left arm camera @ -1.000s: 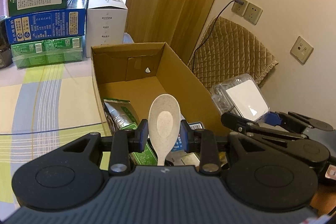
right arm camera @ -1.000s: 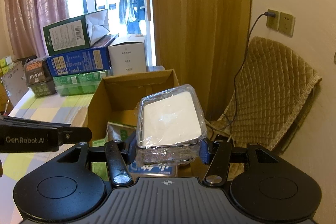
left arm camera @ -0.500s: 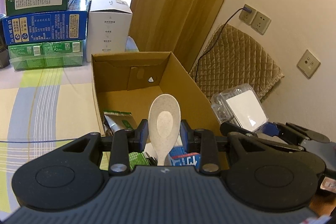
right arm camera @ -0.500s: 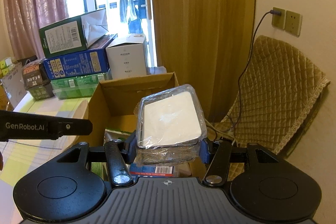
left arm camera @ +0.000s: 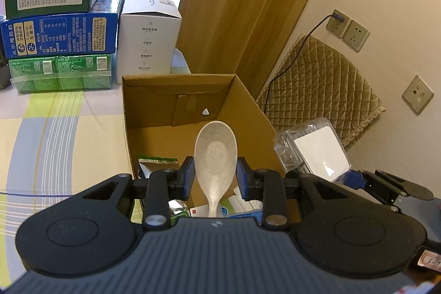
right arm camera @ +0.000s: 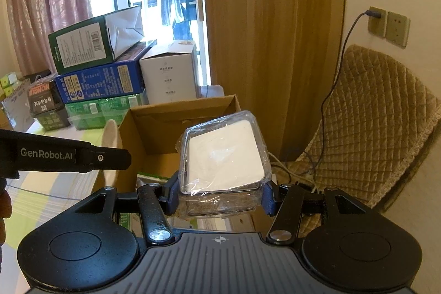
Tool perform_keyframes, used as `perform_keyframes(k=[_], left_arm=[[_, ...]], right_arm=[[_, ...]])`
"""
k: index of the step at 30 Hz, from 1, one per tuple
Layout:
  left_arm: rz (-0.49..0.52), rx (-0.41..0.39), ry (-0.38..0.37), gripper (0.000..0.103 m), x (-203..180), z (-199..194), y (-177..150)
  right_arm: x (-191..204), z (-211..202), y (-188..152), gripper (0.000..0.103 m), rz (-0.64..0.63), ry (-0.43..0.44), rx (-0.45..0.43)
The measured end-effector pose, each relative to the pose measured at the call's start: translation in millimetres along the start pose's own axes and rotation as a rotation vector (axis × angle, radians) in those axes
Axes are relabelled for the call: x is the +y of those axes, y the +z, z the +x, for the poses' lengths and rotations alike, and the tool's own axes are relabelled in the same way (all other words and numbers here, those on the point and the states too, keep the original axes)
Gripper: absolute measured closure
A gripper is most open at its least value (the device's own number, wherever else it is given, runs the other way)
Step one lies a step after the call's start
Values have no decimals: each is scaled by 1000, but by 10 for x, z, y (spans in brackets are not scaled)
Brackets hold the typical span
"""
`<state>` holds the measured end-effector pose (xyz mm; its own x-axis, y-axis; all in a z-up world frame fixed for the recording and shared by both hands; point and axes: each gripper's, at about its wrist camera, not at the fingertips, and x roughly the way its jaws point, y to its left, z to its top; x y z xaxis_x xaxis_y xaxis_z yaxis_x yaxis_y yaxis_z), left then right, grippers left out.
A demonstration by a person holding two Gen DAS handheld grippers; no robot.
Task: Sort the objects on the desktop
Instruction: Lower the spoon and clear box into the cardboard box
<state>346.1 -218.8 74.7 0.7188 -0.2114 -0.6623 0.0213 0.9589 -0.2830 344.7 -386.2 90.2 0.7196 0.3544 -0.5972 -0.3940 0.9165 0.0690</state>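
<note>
My left gripper (left arm camera: 215, 175) is shut on a speckled beige spoon (left arm camera: 215, 153), bowl up, held over the near end of an open cardboard box (left arm camera: 248, 106). Packets, one of them green (left arm camera: 154, 164), lie in the box's near end. My right gripper (right arm camera: 219, 194) is shut on a clear plastic case with a white pad inside (right arm camera: 223, 153), beside the box's right wall. That case (left arm camera: 317, 153) also shows at the right of the left wrist view. The left gripper's body (right arm camera: 55, 154) and the spoon (right arm camera: 110, 139) appear at the left of the right wrist view.
Stacked green and blue cartons (left arm camera: 58, 26) and a white box (left arm camera: 148, 37) stand behind the cardboard box on the striped tablecloth (left arm camera: 55, 142). A quilted cover (right arm camera: 380, 123) with a cable hangs by the wall sockets (right arm camera: 388, 25) on the right. A wooden door (right arm camera: 270, 18) rises behind.
Both grippers have risen and drawn back a little from the box, each still holding its object. The box now sits lower and smaller in both views.
</note>
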Motion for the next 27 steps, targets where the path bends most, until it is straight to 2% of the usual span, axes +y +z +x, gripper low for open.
perform_keyframes(k=[12, 27], left_arm=[[-15, 7, 0, 76, 37, 149, 63], [-24, -4, 36, 74, 128, 79, 32]], right_arm=[[-17, 114, 28, 50, -1, 1, 6], [8, 174, 22, 50, 4, 10, 16]])
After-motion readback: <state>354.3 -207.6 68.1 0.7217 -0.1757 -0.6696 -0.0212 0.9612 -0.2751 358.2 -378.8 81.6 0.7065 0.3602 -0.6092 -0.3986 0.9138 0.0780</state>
